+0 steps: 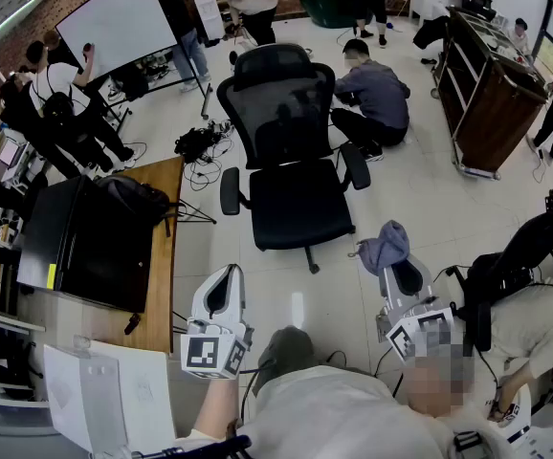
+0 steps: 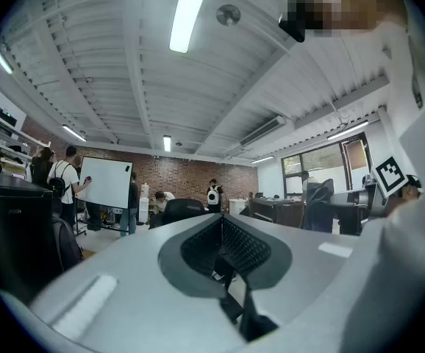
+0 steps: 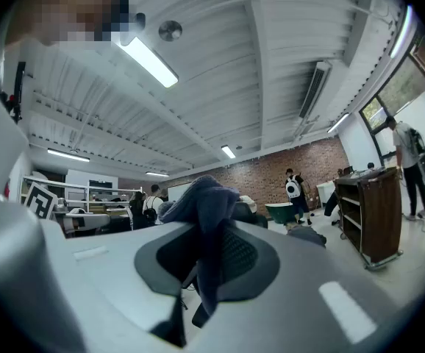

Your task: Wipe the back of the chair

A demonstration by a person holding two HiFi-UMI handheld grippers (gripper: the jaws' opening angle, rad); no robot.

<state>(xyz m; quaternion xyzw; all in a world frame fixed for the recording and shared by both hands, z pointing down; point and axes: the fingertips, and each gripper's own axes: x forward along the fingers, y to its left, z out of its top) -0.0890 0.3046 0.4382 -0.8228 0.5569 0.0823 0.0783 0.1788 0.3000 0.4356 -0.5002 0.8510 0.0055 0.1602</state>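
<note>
Right gripper [image 1: 403, 277] is clamped on a crumpled blue-grey cloth [image 1: 384, 247], which bunches up above the closed jaws. Left gripper [image 1: 223, 293] has its jaws drawn together with nothing between them. Both sit well short of the black mesh office chair [image 1: 291, 175], on its seat side; the backrest [image 1: 278, 103] faces them.

Caution: wiping pressure may swivel or roll the chair unless it is steadied. A crouching person [image 1: 372, 98] just behind the chair restricts access. The bunched cloth may drag free.
</note>
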